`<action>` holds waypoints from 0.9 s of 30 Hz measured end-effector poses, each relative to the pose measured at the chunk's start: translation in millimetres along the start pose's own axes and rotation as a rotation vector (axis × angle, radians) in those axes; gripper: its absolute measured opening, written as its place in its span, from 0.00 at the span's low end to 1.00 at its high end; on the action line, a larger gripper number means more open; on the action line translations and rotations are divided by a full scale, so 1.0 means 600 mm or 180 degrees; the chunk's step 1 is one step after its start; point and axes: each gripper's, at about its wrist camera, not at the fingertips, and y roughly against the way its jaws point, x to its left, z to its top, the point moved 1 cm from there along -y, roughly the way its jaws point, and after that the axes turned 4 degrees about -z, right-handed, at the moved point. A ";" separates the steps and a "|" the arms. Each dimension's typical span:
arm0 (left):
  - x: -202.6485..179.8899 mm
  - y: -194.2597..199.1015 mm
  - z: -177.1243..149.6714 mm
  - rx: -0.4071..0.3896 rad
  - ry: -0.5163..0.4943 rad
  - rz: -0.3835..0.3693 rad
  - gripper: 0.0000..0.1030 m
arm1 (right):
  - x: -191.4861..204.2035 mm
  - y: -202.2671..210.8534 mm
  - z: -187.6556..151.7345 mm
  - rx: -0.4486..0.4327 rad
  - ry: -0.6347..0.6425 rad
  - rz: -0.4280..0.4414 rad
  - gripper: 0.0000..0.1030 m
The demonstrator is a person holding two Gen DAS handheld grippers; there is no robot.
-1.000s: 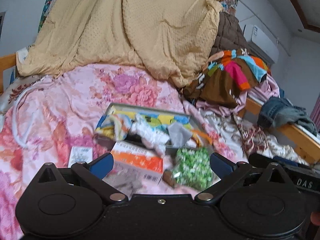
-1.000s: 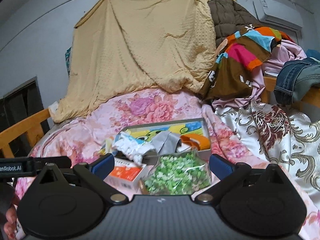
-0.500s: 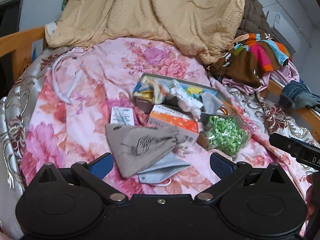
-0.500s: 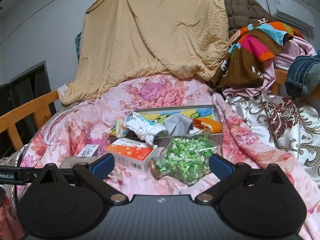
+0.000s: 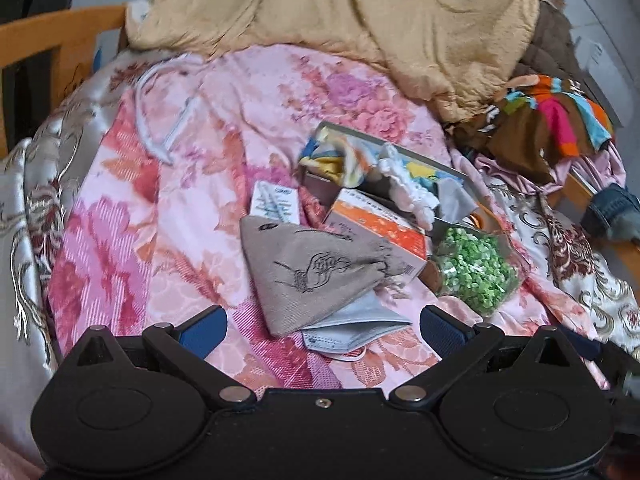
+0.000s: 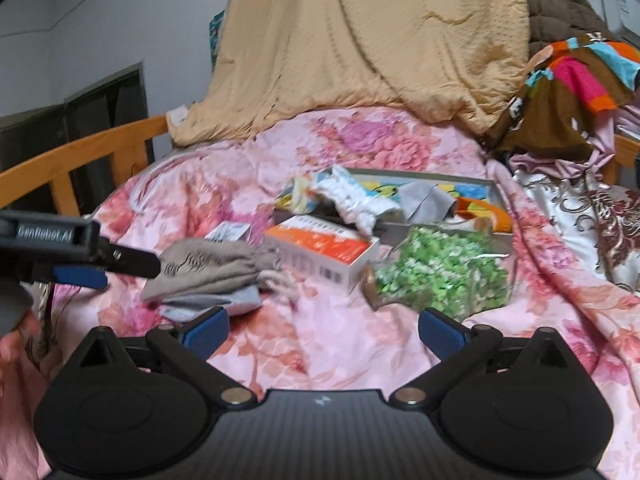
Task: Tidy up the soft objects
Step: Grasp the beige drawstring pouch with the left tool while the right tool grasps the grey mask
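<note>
While both tools (image 5: 322,330) (image 6: 322,330) gape empty, bare quilt (image 6: 320,340) lies btwn them.

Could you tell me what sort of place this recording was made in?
Most likely a bedroom: the items lie on a bed with a pink floral quilt and a wooden bed rail, with a tan blanket and heaped clothes behind.
</note>
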 end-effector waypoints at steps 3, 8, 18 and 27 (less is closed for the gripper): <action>0.004 -0.005 0.000 0.0020 0.0024 0.0020 0.99 | 0.005 -0.008 -0.003 0.0052 0.0023 0.0024 1.00; 0.006 -0.012 0.001 0.0042 -0.0001 0.0048 0.99 | 0.007 -0.019 -0.005 0.0096 -0.0015 0.0062 1.00; 0.024 -0.028 0.025 0.0023 0.0118 -0.0059 0.99 | 0.042 -0.053 0.003 0.0144 0.0079 0.0298 1.00; 0.032 -0.092 0.069 0.0289 -0.0044 -0.0317 0.99 | 0.101 -0.112 0.013 0.0193 0.0305 0.0562 1.00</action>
